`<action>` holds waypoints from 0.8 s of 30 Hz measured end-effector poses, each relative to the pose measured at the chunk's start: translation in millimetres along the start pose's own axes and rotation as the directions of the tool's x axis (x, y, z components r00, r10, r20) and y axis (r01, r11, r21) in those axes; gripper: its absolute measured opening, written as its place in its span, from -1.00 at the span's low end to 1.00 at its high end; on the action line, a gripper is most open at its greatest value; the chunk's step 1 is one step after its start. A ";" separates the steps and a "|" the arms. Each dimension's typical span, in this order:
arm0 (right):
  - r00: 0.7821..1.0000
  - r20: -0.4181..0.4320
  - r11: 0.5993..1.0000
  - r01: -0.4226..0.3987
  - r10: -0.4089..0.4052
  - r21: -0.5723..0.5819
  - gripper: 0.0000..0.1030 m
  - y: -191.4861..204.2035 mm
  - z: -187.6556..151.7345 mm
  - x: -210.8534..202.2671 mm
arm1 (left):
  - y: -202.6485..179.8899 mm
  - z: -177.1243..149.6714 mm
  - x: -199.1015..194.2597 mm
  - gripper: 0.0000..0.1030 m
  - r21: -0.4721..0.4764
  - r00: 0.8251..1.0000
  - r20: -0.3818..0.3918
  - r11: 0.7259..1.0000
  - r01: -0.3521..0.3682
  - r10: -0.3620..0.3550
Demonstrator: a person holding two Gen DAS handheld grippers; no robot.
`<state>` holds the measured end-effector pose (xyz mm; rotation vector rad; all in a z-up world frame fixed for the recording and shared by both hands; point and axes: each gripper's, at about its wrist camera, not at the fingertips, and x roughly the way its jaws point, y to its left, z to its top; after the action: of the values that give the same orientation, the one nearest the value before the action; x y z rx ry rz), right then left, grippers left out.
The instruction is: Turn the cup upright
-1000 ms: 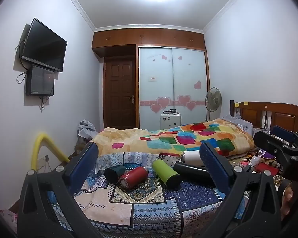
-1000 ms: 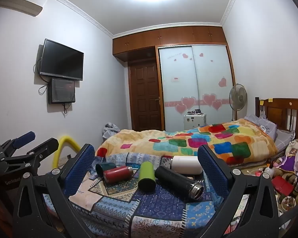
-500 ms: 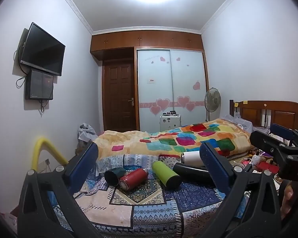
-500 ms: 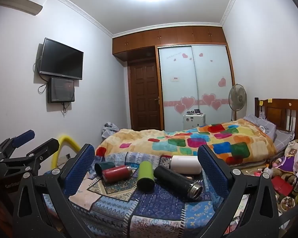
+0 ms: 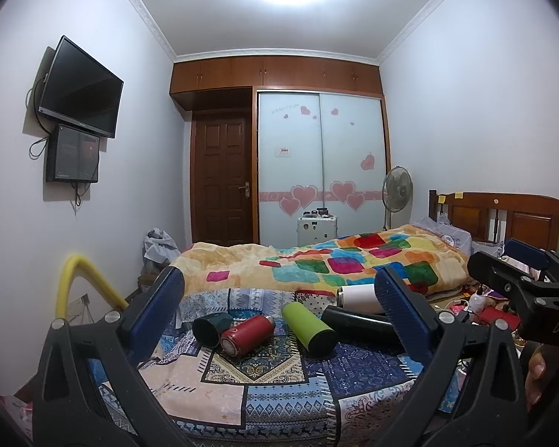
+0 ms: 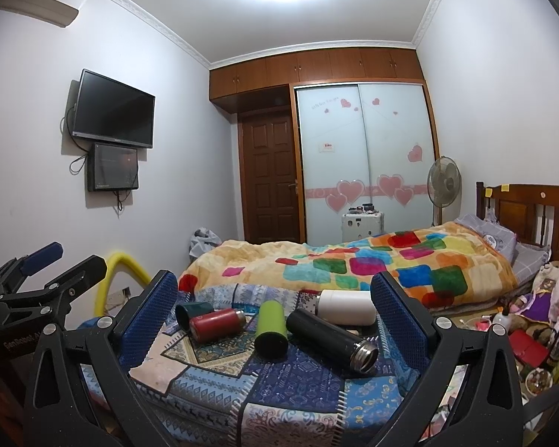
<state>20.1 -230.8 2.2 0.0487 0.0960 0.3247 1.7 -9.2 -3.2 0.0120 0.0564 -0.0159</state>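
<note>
Several cups and flasks lie on their sides on a patterned cloth point(image 5: 242, 383): a dark green cup point(image 5: 207, 330) point(image 6: 190, 313), a red flask point(image 5: 244, 339) point(image 6: 216, 324), a lime green flask point(image 5: 309, 329) point(image 6: 271, 329), a black flask point(image 5: 357, 326) point(image 6: 331, 339) and a white flask point(image 5: 357, 295) point(image 6: 348, 306). My left gripper point(image 5: 279, 309) is open and empty, held back from them. My right gripper point(image 6: 275, 314) is open and empty, also short of them. Each gripper shows in the other's view, the right point(image 5: 518, 287) and the left point(image 6: 44, 272).
A bed with a colourful blanket point(image 6: 372, 264) lies behind the cloth. A yellow tube point(image 5: 78, 283) curves at the left wall. Clutter point(image 6: 533, 339) fills the floor at the right. A fan point(image 6: 443, 182), wardrobe and door stand at the back.
Both views have tilted up slightly, so the cups sit a little lower in frame. Both grippers stay open and nothing on the cloth has moved.
</note>
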 end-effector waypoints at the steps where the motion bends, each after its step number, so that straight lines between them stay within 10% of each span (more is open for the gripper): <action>1: 1.000 -0.001 1.000 0.000 0.000 0.000 1.00 -0.5 -0.5 -0.3 | 0.7 -0.2 -0.5 1.00 0.002 1.000 0.000 1.000 0.002 -0.002; 24: 1.000 -0.010 1.000 0.000 0.000 -0.003 1.00 1.5 -5.0 4.1 | 4.3 -0.5 0.1 1.00 -0.006 1.000 0.000 1.000 0.003 -0.003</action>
<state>23.0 -227.8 -3.0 0.0440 0.1057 0.3250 1.9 -4.9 -3.6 0.0055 0.0566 -0.0189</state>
